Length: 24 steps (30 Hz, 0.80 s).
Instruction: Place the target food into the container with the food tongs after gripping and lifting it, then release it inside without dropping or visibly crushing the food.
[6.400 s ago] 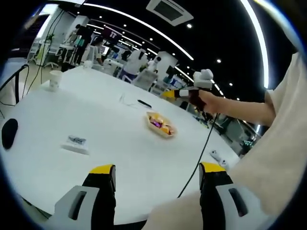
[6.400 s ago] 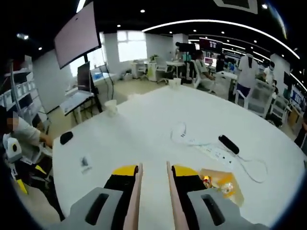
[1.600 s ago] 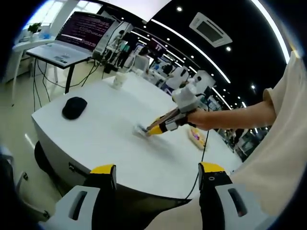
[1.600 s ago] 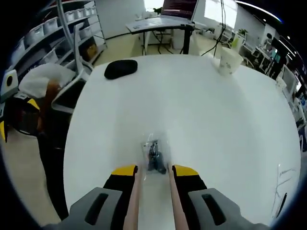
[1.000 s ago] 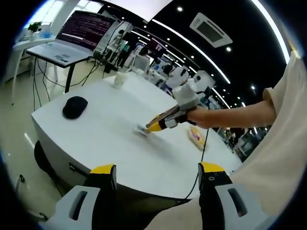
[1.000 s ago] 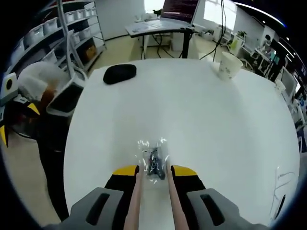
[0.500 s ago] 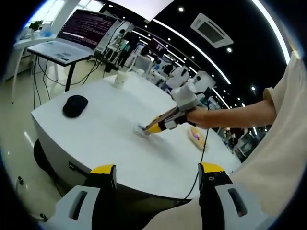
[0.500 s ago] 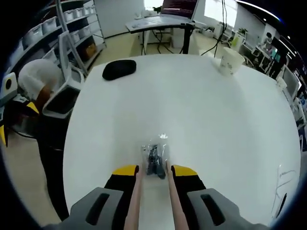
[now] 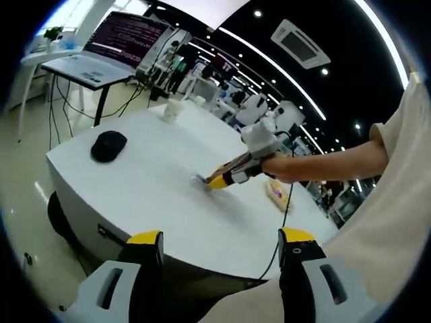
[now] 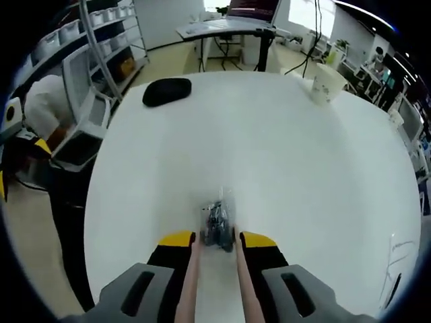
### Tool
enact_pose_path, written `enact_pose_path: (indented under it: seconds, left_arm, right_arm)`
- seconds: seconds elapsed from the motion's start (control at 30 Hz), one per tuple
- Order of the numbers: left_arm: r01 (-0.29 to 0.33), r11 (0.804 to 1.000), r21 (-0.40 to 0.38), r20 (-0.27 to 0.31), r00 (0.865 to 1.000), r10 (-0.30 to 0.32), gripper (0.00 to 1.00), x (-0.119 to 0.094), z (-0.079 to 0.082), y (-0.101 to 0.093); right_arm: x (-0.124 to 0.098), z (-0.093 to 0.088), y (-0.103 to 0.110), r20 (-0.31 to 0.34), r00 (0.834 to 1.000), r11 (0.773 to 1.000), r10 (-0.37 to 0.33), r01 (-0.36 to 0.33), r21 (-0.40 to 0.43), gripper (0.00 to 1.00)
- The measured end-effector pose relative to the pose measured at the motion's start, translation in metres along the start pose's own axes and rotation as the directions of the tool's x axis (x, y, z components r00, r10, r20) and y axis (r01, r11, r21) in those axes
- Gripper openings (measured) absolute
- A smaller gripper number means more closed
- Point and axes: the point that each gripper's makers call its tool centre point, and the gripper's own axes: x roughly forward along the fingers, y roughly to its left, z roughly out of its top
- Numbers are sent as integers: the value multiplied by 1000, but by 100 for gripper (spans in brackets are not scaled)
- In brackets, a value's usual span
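Observation:
A small clear-wrapped packet with dark food [image 10: 217, 226] lies on the white table [image 10: 269, 155]. The two beige arms of the food tongs [image 10: 189, 282] run forward between the jaws of my right gripper [image 10: 214, 241], which is shut on them. The tong tips sit on either side of the packet. In the left gripper view the right gripper [image 9: 227, 176] reaches down to the packet [image 9: 199, 180], held by a person's hand. A shallow container [image 9: 277, 192] with yellow food sits further along the table. My left gripper [image 9: 221, 245] is open, off the table edge.
A black mouse [image 10: 166, 91] and a paper cup [image 10: 326, 83] stand at the far side of the table. A thin cable [image 10: 399, 246] lies at the right. A person [image 10: 46, 111] bends over a chair to the left. Desks and monitors stand behind.
The packet's wrapper looks narrower between the tong tips than a second ago. The person at the left has shifted. The left gripper stays open.

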Motion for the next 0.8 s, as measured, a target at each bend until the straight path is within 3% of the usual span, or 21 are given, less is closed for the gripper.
enact_pose_path:
  seconds: [0.4,0.67,0.7,0.8]
  left_arm:
    - [8,1000,1,-2,1000,-8,69,4,2,-3]
    - [10,1000,2,-4,1000,-10,69,4,3,-2]
    - [13,1000,5,-5,1000,-13,69,4,3,-2]
    - [12,1000,8,-2,1000,-12,69,4,5,-3]
  right_arm:
    - [0,2,1,8,1000,1000,-13,12,23,21]
    - [-1,2,6,29,1000,997,-4,2,76,20]
    - [-1,2,11,30,999,992,22,-25,122,20]
    - [-5,1,12,41,999,995,17,-21,95,20]
